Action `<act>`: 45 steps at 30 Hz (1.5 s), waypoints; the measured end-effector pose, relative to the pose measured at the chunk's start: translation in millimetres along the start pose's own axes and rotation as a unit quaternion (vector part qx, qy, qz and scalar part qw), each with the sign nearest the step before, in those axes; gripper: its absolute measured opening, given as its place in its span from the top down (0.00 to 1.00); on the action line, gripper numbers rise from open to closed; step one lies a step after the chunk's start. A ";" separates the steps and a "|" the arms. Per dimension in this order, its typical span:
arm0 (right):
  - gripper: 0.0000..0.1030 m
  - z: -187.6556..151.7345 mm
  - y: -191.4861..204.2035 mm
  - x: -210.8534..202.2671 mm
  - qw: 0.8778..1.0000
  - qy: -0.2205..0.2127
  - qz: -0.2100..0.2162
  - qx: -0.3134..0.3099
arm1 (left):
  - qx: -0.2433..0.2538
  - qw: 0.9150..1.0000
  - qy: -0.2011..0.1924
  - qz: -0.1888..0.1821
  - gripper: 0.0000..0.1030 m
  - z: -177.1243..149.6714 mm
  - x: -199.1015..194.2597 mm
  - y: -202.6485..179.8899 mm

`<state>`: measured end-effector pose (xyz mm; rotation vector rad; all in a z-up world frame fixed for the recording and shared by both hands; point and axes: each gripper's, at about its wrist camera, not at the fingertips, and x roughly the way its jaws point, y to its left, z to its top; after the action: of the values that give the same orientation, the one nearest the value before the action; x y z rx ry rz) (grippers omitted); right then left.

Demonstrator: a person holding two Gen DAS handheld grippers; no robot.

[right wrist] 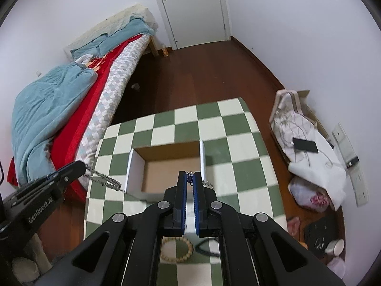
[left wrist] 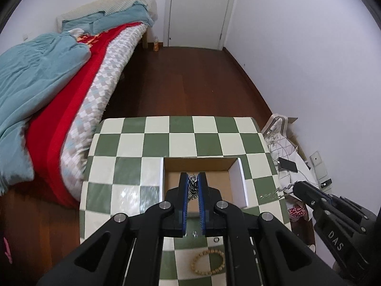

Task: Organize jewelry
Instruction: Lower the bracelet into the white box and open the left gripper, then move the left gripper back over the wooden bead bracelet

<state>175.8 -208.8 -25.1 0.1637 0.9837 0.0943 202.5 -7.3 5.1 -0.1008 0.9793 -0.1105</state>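
Observation:
An open cardboard box (left wrist: pixel 235 164) with white side walls sits on the green-and-white checkered table (left wrist: pixel 133 147). My left gripper (left wrist: pixel 193 181) is shut on one end of a silver chain necklace (left wrist: pixel 193 186) above the box. My right gripper (right wrist: pixel 189 177) is shut on the other end of the chain (right wrist: pixel 189 178). The chain (right wrist: pixel 104 178) hangs stretched between both grippers. The box also shows in the right wrist view (right wrist: pixel 166 152). A wooden bead bracelet (left wrist: pixel 208 262) and a small ring (left wrist: pixel 216 239) lie on the table near me. The bracelet shows below my right gripper (right wrist: pixel 177 258), beside a dark loop (right wrist: pixel 207 250).
A bed (left wrist: pixel 59 95) with blue and red covers stands left of the table. A cluttered pile with a phone (right wrist: pixel 306 145) lies on the floor at the right. A white door (left wrist: pixel 197 12) is at the far wall.

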 end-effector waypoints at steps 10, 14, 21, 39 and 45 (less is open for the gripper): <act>0.95 43.2 3.6 92.6 0.997 0.074 0.035 0.007 | -0.015 0.996 0.083 -0.021 0.95 24.6 88.8 19.4; 0.95 49.7 1.0 131.7 0.993 0.109 0.034 0.012 | -0.021 0.994 0.108 -0.024 0.95 25.3 114.6 24.2; 0.95 57.5 0.7 175.9 0.988 0.155 0.025 0.001 | -0.023 0.992 0.126 -0.011 0.93 34.0 138.2 30.5; 0.02 17.8 14.2 192.9 0.974 0.188 -0.098 -0.078 | 0.002 0.988 0.065 0.140 0.00 1.0 113.4 56.8; 0.00 0.7 16.4 177.4 0.977 0.172 -0.100 -0.077 | 0.000 0.989 0.048 0.143 0.00 -16.4 95.0 53.6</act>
<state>274.1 -165.6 -167.3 -0.0979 1.3285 0.0136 243.9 32.0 -89.2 0.0467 1.0806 0.1489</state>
